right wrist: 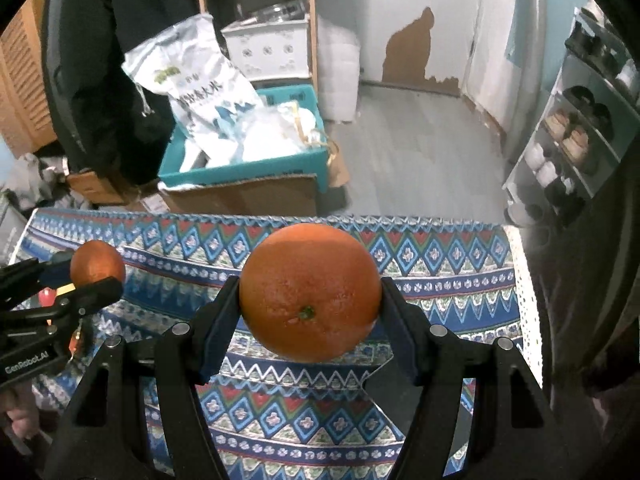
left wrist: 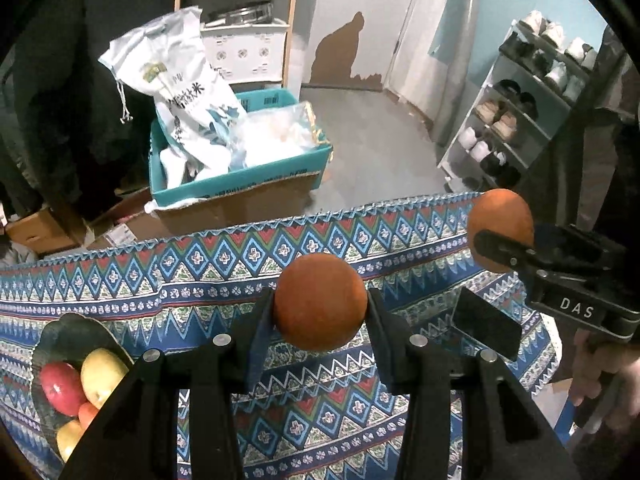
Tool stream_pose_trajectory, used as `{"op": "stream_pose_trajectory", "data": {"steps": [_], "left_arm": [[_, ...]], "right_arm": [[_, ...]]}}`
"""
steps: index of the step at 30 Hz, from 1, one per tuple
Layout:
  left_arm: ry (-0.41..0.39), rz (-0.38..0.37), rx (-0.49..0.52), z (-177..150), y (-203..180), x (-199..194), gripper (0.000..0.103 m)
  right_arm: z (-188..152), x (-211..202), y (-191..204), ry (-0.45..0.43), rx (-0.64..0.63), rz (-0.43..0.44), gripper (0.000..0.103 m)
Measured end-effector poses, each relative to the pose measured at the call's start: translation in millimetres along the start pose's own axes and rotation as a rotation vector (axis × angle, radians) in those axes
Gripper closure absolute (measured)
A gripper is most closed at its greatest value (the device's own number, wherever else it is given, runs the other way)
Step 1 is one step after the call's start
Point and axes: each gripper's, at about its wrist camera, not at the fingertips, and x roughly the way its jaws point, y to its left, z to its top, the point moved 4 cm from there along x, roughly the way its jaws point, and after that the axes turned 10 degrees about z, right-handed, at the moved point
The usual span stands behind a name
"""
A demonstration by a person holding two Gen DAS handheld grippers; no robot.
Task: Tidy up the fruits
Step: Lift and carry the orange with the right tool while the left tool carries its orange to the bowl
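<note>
Left wrist view takes in the most: the surface under its patterned blue cloth, and at its left edge a dark plate already carrying a red apple, a yellow apple and at least two more fruits partly hidden behind the gripper body. That plate looks like the collecting spot, so the task seems well along — several fruits gathered, two oranges off the cloth and in transit.

Above the middle of the surface the left gripper is clamped on the smaller orange, a pad pressed to each side. The right gripper appears at the right edge, closed around the larger orange, above the far right part of the cloth.

Right wrist view gives what the first cannot: the larger orange seen close, stem scar facing the camera, pinched in the right gripper. The left gripper shows at the left with the smaller orange, but the plate is almost wholly hidden behind it — only a sliver of red fruit peeks through.

No loose fruit shows on the cloth in either view; what is left, I judge, is setting both oranges on the plate.
</note>
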Motion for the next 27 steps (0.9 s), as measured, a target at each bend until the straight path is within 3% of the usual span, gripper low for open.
{"op": "stream_pose_trajectory", "data": {"steps": [27], "left_arm": [[-0.125,0.017,-0.013,-20.2,34.8,-86.1,0.058]], "right_arm": [[-2.1,-67.8,67.5,-0.143,-0.064,0.088,0.035]]}}
